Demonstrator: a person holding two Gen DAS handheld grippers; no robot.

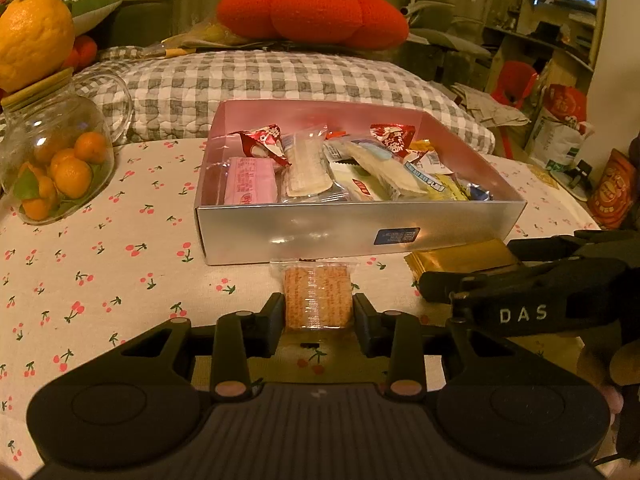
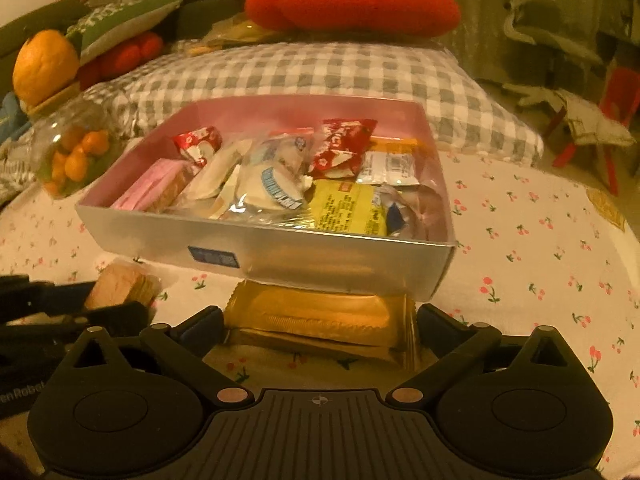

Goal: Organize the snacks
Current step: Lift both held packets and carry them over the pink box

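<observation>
Left wrist view: the left gripper (image 1: 319, 312) is clamped on a clear-wrapped cracker packet (image 1: 318, 298), its 2 fingers pressing the packet's sides just above the cherry-print tablecloth (image 1: 120, 264). The packet's far end sits right at the near wall of the silver box (image 1: 352, 236), which already holds a heap of wrapped snacks (image 1: 340, 172). The likely trouble here is that wall: if the packet is pushed forward without rising, it would butt against the box and shove it, or crumple. The slick wrapper could also slip from the pads, since only its near end is pinched. The right gripper (image 1: 472, 280) crowds in from the right, over the gold packet (image 1: 464, 258), so the 2 tools could knock together. A glass jar of small oranges (image 1: 60, 168) stands well to the left, out of the way.

Right wrist view: the right gripper (image 2: 320, 328) has its fingers spread wide on either side of the gold packet (image 2: 320, 316), not pressing it. That packet lies on the cloth with its far edge tucked at the foot of the box (image 2: 260, 248). A closing grip may catch only the loose wrapper edges, or drag the packet against the box and tip it. The cracker packet (image 2: 120, 284) and the left tool sit close on the left, narrowing the room. The checked cushion (image 2: 320, 72) behind the box blocks nothing.
</observation>
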